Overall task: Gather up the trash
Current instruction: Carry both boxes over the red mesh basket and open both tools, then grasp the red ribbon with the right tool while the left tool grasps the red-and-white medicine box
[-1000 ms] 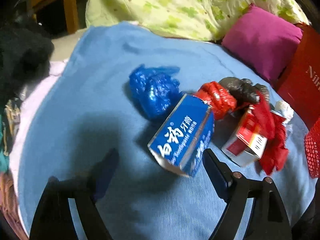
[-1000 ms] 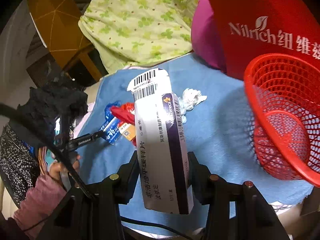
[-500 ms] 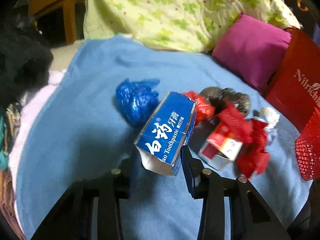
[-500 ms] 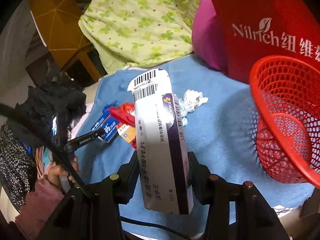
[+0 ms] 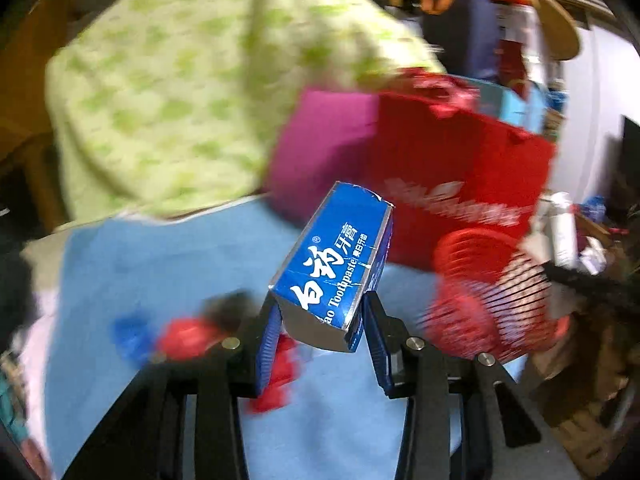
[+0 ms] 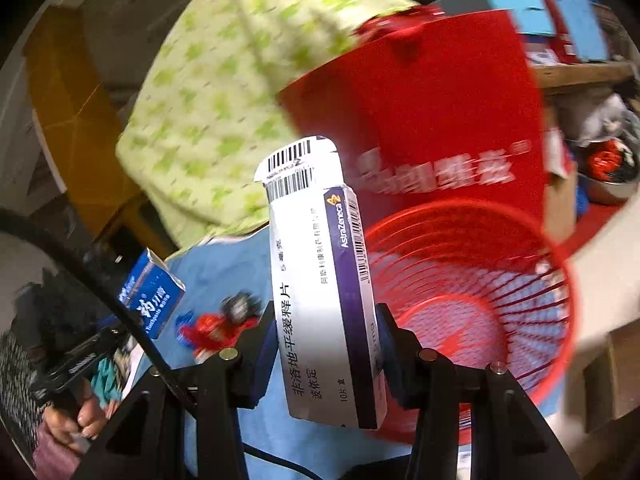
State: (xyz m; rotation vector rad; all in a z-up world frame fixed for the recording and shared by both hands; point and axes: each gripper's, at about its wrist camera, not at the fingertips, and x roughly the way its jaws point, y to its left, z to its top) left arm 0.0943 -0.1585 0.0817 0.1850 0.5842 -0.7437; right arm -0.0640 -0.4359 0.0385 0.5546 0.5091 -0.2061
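Note:
My left gripper (image 5: 320, 320) is shut on a blue toothpaste box (image 5: 332, 264), held up off the blue cloth (image 5: 160, 264). The red mesh basket (image 5: 472, 248) stands to its right, blurred. In the right wrist view my right gripper (image 6: 326, 320) is shut on a white and purple medicine box (image 6: 320, 288), upright, just left of the red mesh basket (image 6: 560, 280), which looks empty. The toothpaste box (image 6: 154, 296) shows there at far left. Blurred trash stays on the cloth: a blue wad (image 5: 128, 330), a red wad (image 5: 184, 336) and a dark wad (image 5: 228, 308).
A red paper bag (image 5: 460, 160) stands behind the basket, with a magenta cushion (image 5: 320, 148) and a green-patterned quilt (image 5: 180, 100) further back. A person's hand (image 6: 76, 420) grips the left tool's handle. Cluttered shelves lie at the far right.
The left gripper closed on the toothpaste box, lifted it off the cloth and swung right toward the basket. The right gripper carried the medicine box closer to the basket.

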